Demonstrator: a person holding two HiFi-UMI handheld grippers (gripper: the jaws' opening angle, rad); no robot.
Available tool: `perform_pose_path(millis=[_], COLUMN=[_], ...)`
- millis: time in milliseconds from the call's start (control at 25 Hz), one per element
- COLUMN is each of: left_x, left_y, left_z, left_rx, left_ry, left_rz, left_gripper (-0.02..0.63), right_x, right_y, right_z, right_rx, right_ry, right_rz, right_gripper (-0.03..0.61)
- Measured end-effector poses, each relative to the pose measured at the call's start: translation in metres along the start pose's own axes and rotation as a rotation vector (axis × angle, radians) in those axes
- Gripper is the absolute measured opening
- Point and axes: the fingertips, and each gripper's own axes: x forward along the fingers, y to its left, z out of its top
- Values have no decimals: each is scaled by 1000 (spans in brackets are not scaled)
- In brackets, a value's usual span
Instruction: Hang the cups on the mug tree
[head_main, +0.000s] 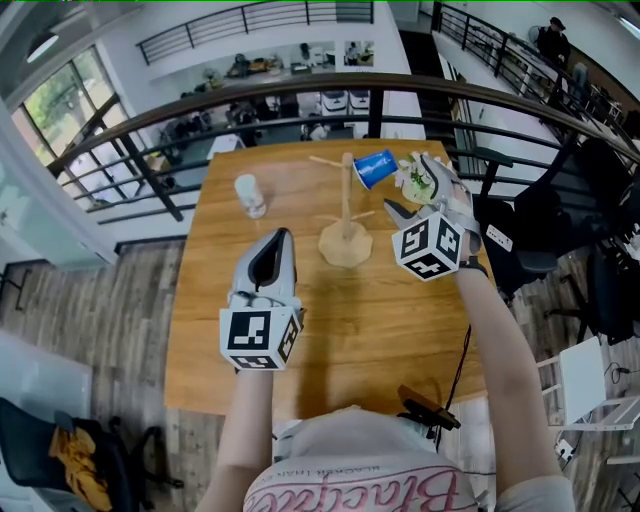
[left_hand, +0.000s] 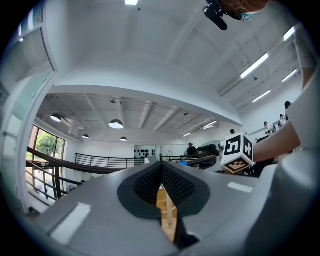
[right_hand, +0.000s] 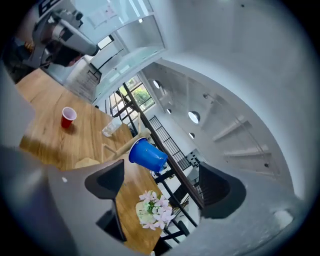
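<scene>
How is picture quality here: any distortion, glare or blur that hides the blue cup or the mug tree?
Head view: even daylight, fisheye bows the railing, blue cup and mug tree sharp. Left gripper view: black vignette, bright ceiling lights, the shut left gripper blocks the lower half. Right gripper view: scene tilted, vignetted, blue cup crisp beyond the open right gripper.
</scene>
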Motion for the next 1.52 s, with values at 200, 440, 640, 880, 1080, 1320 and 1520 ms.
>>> perform_pose_path(millis=[200,440,640,880,1080,1320,1520], left_x=[-1,0,1,3,4,6,8], left_y=[-6,-14,-20,-30,-36,-43,-50], left_z=[2,2,2,-1,-4,-13,-23], left_rx=[-11,-19,-18,-18,-16,-20,-27], left_ry=[-8,-13,-12,-4,8,36,65], left_rz=[-4,-23,-40,-64,-78,-87,-87], left_gripper=[12,12,13,12,12,13,12], right_x=[-31,-65,-86,-110,-122,-123,-120], right_y=[0,4,9,18,34,53,74], right_z=[4,-10,-27,-53,-80,-107,-130], right_rx=[274,618,743,832,870,900,933], right_ry=[-107,-200,-217,-211,-167,-105,-55], right_rz=[36,22,-20,-78,-99,-92,-61], right_gripper=[449,446,434,433,431,417,413])
